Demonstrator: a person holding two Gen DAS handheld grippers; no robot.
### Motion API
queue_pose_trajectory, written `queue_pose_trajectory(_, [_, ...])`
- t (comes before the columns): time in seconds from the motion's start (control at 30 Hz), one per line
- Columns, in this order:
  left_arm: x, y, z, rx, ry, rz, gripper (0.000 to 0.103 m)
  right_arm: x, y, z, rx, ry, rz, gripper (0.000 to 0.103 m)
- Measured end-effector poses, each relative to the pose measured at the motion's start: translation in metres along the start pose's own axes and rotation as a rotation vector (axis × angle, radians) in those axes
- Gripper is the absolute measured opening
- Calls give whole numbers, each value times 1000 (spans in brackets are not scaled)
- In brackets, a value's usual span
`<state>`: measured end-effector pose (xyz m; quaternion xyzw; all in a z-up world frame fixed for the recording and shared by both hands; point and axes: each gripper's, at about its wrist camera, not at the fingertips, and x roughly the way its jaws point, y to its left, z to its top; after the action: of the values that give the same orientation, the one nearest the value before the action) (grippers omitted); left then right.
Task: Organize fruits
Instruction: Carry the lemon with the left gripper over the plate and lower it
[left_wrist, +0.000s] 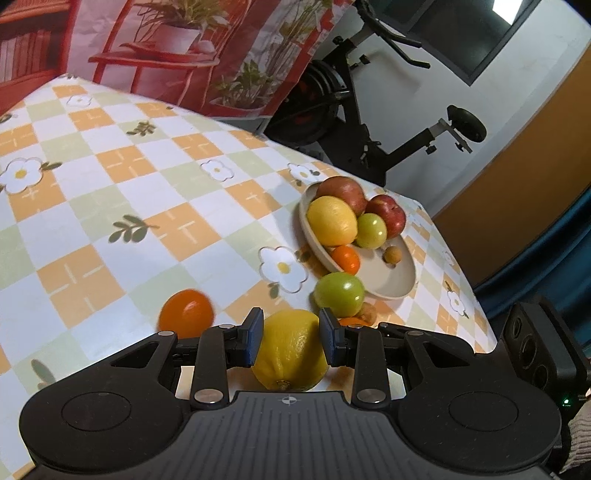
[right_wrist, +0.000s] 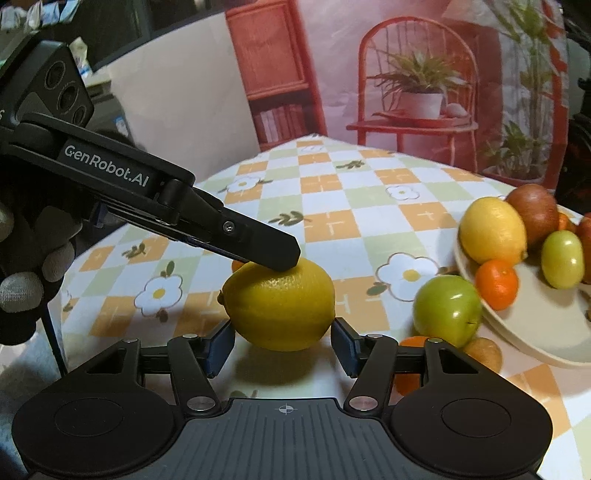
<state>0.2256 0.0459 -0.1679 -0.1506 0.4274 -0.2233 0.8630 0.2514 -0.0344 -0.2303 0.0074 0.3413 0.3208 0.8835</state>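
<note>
A yellow lemon (left_wrist: 291, 350) lies on the checkered tablecloth, and my left gripper (left_wrist: 291, 338) is shut on it, its blue pads pressed to both sides. In the right wrist view the same lemon (right_wrist: 280, 306) sits between the open fingers of my right gripper (right_wrist: 282, 343), whose pads stand apart from it; the left gripper's finger (right_wrist: 258, 243) rests over its top. A beige plate (left_wrist: 388, 284) holds a lemon, two red apples, a green apple, a small orange and a small brown fruit.
A green apple (left_wrist: 339, 294) lies against the plate's near rim, with an orange (left_wrist: 186, 314) to the left and small fruits behind my right finger. The table edge runs at the right. An exercise bike (left_wrist: 351, 110) stands beyond the table.
</note>
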Motion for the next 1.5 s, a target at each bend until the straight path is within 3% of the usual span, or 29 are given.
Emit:
queue_pose_trajectory(0.37, [15,-63,25,142,-10,6,35,-45,-33,3,52,-108,-55,54])
queue_pose_trajectory(0.8, [85,-132,52,297,76,-36,35,-88,-106,-10,124,-157,-170,54])
queue_pose_trajectory(1.1, [113,-140,55,320,131,-31,35,-84,-132,-22,170,-145,-199,54])
queue_pose_trajectory(1.5, [135,-130,66,265,160,-19,35,-66,-149,-21,195,-122,-210,54])
